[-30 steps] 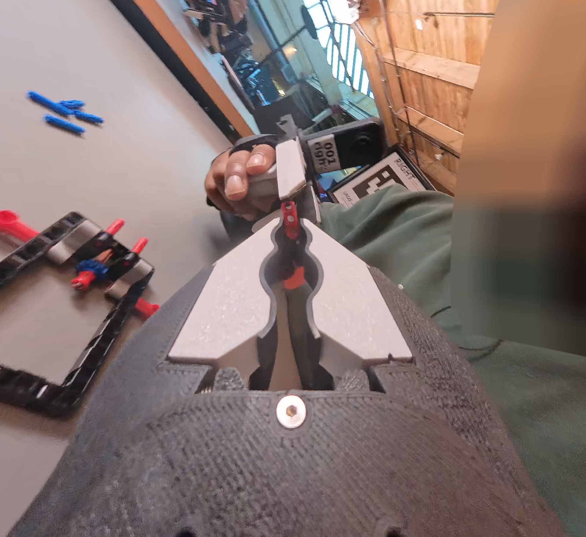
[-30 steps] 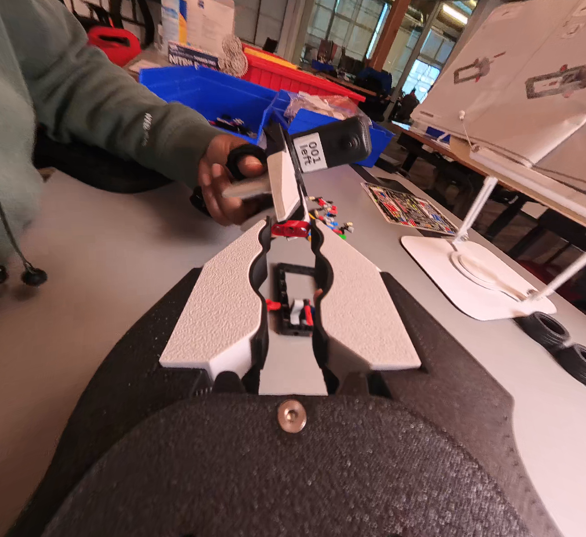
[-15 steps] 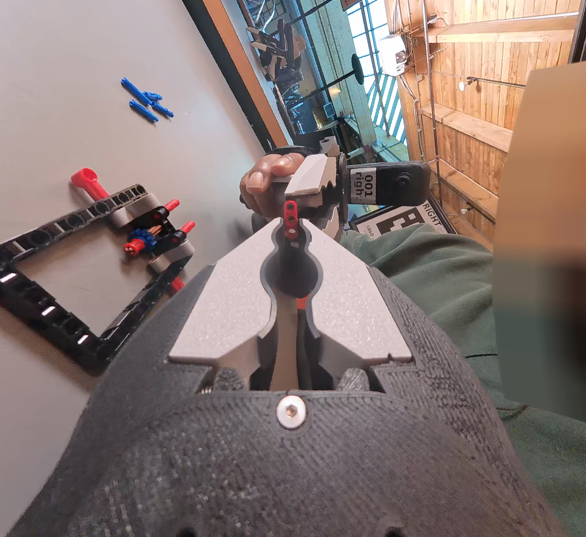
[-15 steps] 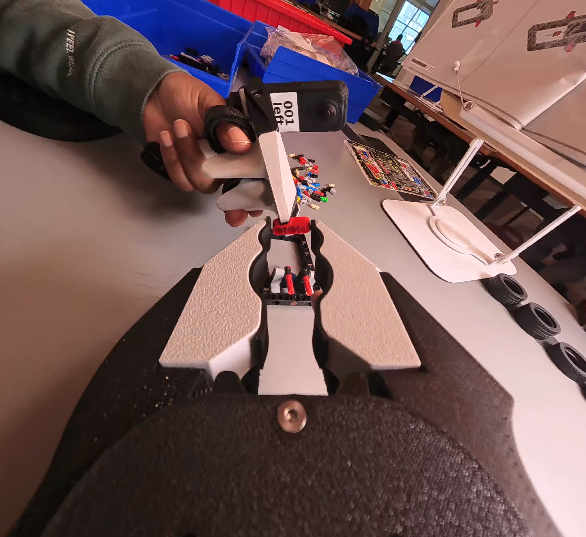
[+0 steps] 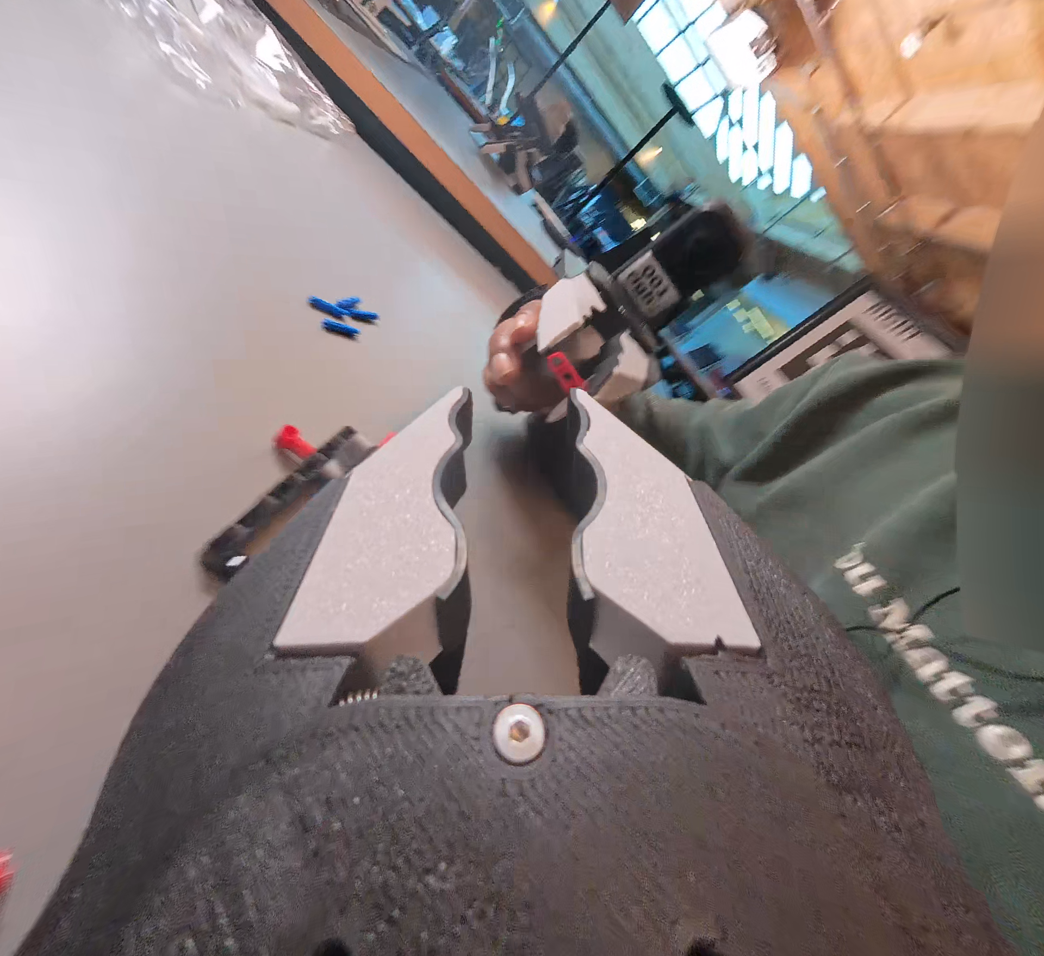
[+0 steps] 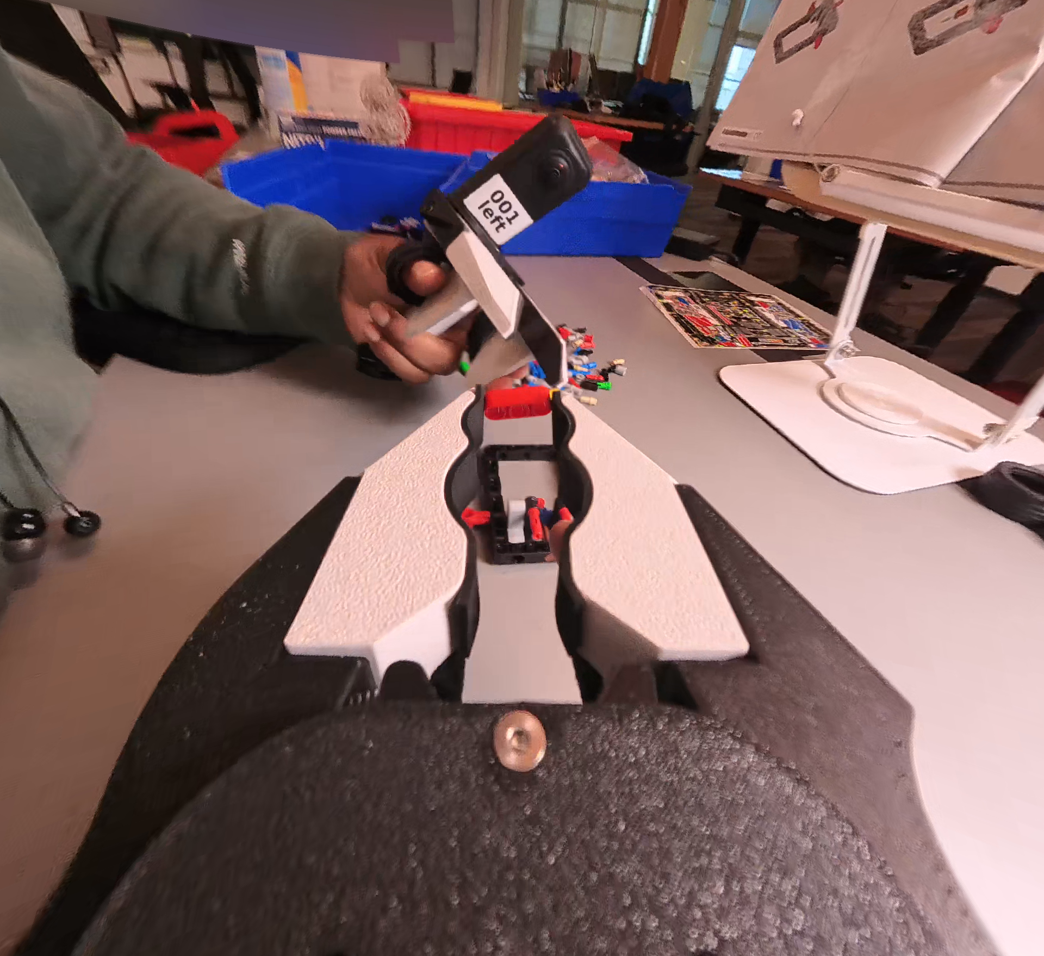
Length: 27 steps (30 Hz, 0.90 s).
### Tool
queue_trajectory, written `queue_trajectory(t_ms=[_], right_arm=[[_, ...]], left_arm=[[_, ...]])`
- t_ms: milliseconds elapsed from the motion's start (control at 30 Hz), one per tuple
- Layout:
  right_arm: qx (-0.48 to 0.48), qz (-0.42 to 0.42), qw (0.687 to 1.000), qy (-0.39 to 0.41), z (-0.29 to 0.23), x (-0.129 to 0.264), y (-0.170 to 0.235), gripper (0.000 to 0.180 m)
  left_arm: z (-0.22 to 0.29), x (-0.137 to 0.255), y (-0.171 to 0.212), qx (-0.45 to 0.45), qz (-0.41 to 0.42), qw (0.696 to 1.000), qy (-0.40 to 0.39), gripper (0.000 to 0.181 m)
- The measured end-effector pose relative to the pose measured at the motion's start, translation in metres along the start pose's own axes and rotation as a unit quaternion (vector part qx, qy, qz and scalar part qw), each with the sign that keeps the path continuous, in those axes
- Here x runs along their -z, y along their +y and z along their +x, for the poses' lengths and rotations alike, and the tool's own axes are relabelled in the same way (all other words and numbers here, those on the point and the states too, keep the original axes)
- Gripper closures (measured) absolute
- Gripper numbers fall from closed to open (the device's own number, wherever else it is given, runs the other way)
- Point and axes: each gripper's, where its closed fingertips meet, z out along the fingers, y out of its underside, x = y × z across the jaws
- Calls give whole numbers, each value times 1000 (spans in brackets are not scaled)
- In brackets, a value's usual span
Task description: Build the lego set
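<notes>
My right gripper point(image 6: 518, 398) is shut on a small red lego beam point(image 6: 517, 404), held across its tips above the table. My left gripper point(image 5: 520, 395) is open and empty, with its tips just short of that beam point(image 5: 563, 368). In the right wrist view the left gripper point(image 6: 542, 347) hangs tilted just beyond the beam. A black lego frame point(image 6: 500, 505) with grey, red and blue parts lies on the grey table below. It shows blurred in the left wrist view point(image 5: 282, 494), partly hidden by my left finger.
Several blue pins point(image 5: 342, 316) lie farther out on the table, with clear plastic bags point(image 5: 198, 36) beyond. A pile of small parts point(image 6: 584, 364), blue bins point(image 6: 593, 217), a sticker sheet point(image 6: 734, 316), an instruction stand point(image 6: 875, 409) and a tyre point(image 6: 1011, 494) lie ahead and to the right. About 4 cm separates my left fingertips from my right.
My left gripper was shut on the red beam together with the right one. It has opened, let go and tilted away. The right gripper keeps the beam.
</notes>
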Motion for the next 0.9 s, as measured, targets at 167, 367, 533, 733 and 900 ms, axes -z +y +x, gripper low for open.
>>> queue_trajectory(t_ms=[167, 367, 533, 733, 900], right_arm=[[-77, 62, 994, -50, 2, 15, -13, 158], [-118, 130, 982, -77, 4, 29, -35, 158], [-69, 29, 997, -25, 18, 21, -2, 158], [-31, -120, 992, 9, 26, 8, 48, 158], [-21, -180, 983, 17, 26, -1, 67, 158]], left_arm=[[-23, 9, 6, -146, -65, 983, -92, 141], [-30, 5, 16, -165, -99, 976, -98, 139], [-50, 7, 37, -226, -180, 949, -126, 142], [-67, 4, 50, -265, -250, 920, -141, 145], [-68, -3, 52, -294, -274, 905, -137, 145]])
